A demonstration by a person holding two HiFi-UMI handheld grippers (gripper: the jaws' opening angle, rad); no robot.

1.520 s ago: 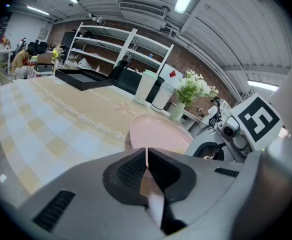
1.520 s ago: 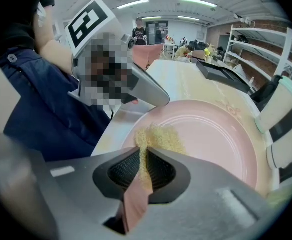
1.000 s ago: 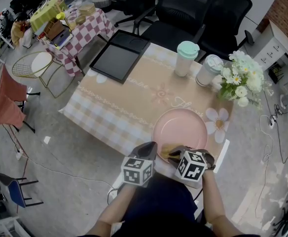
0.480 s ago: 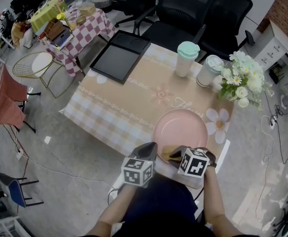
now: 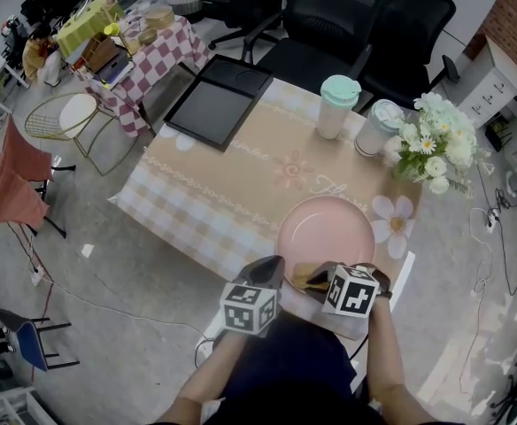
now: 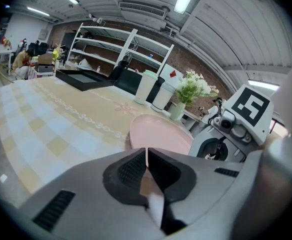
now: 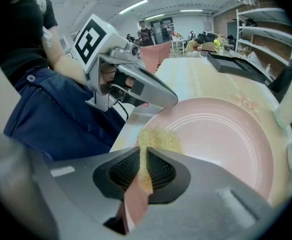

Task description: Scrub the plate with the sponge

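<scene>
Now sponge [image 7: 158,140] pinched in right tongs [image 7: 143,154], on plate [image 7: 226,139].

In the head view the right gripper [image 5: 317,279] apparently hides much of the sponge [image 5: 300,274].

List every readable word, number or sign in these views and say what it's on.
Cursive script on the tablecloth: too small and blurred to read.
Left gripper and right gripper: only black-and-white square marker patterns, no letters or numbers.
Nothing else legible in any view.
</scene>
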